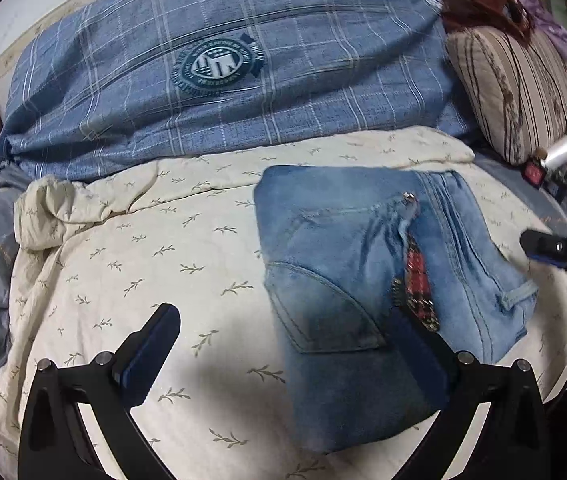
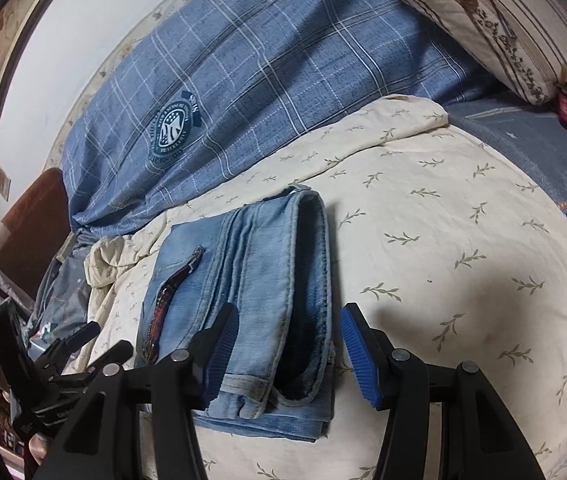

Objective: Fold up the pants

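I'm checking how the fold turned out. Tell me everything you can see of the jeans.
The jeans are light blue, faded denim, folded into a compact, roughly rectangular stack lying flat on the cream leaf-print sheet. A curved pocket seam and a belt loop show on top, and a red plaid lining shows through a slit rimmed with metal teeth. At one end the rolled layers gape, showing a dark inside. The open right gripper straddles that end; whether its fingers touch the denim is unclear.
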